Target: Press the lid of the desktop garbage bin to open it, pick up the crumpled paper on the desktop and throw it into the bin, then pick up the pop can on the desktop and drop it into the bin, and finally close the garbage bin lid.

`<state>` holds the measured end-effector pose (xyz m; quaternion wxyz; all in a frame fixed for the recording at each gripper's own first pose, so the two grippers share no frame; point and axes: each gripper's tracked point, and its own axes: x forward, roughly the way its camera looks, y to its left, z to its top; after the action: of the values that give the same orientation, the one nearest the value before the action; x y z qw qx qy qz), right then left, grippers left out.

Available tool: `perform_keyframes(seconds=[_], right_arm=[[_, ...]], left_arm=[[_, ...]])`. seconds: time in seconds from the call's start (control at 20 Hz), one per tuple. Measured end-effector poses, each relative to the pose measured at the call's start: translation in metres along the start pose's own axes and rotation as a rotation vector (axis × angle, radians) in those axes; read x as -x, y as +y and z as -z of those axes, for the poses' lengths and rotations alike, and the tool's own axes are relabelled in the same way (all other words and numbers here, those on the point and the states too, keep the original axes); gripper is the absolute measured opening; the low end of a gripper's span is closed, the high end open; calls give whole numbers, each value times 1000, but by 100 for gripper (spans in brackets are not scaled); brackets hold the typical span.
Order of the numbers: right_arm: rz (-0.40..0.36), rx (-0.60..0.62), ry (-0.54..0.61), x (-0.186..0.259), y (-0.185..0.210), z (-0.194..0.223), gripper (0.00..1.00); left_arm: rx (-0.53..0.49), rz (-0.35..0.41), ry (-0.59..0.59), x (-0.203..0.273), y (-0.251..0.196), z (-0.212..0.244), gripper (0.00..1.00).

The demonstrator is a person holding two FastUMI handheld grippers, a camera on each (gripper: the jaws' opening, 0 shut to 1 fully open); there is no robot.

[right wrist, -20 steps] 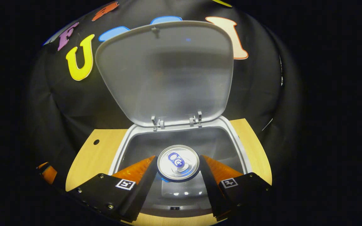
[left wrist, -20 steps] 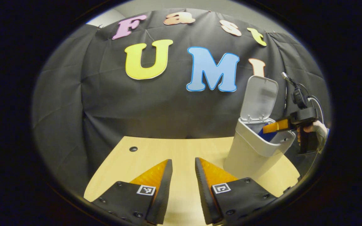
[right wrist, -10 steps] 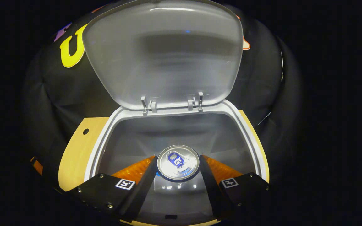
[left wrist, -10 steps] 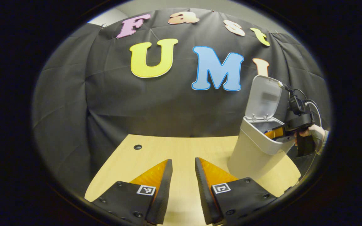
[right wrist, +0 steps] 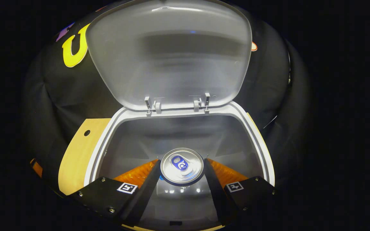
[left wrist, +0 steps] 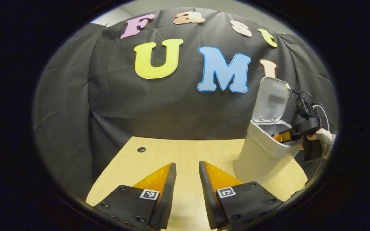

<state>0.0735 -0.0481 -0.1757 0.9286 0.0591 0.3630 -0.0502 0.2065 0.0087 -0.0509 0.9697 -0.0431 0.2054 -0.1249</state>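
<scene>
Gripping the pop can (right wrist: pixel 182 166) low in the centre of the right gripper view, right gripper (right wrist: pixel 182 170) jaws pressing on it from both sides, can top facing the camera. Hanging inside the mouth of the garbage bin (right wrist: pixel 255 134), rim now wrapping the lower half of the frame, where a second ago the desk (right wrist: pixel 75 150) was showing on both sides of it and now only a strip is left at lower left. Having sunk deeper over the last second, then barely shifting in the last half; probably settling for the release. Standing upright behind, filling the upper frame, the lid (right wrist: pixel 169 61) on its hinges. Not making out any crumpled paper in the shadowed bin floor.

Idling low in the left gripper view, left gripper (left wrist: pixel 187 175), jaws partly open with bare desk (left wrist: pixel 178 154) between them, holding nothing. Showing further back, at right of that frame, the bin (left wrist: pixel 259 157) with lid (left wrist: pixel 273 98) up and the right gripper (left wrist: pixel 283 137) dipping into its mouth, a hand (left wrist: pixel 320 136) behind it.

Judging the can drop as imminent, with only opening the jaws and then closing the lid remaining.
</scene>
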Motion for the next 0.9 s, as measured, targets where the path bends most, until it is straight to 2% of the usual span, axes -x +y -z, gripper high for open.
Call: perform_keyframes(seconds=[0.05,0.1,0.15,0.2,0.25,0.3,0.35,0.5,0.9], right_arm=[[-2,-1,0,0,1,-1,89],[-2,2,-1,1,1,0,90],[0,6,0,0,0,0,91],[2,8,-2,1,0,0,91],[2,9,-5,2,0,-1,90],[3,8,-8,3,0,-1,91],[4,6,-15,5,-1,-2,91],[-2,2,-60,18,-2,-10,91],[-10,-5,-248,94,-14,-41,90]], left_arm=[[0,-1,0,0,0,0,58],[1,-1,0,-1,0,0,51],[2,-1,1,-1,0,0,58],[3,0,1,-1,0,0,58],[2,-1,1,-1,0,0,51],[1,-2,0,-1,1,0,51],[0,-2,0,0,1,-1,56],[-2,-2,0,-1,0,-1,51],[-19,21,-8,-3,-14,-7,51]])
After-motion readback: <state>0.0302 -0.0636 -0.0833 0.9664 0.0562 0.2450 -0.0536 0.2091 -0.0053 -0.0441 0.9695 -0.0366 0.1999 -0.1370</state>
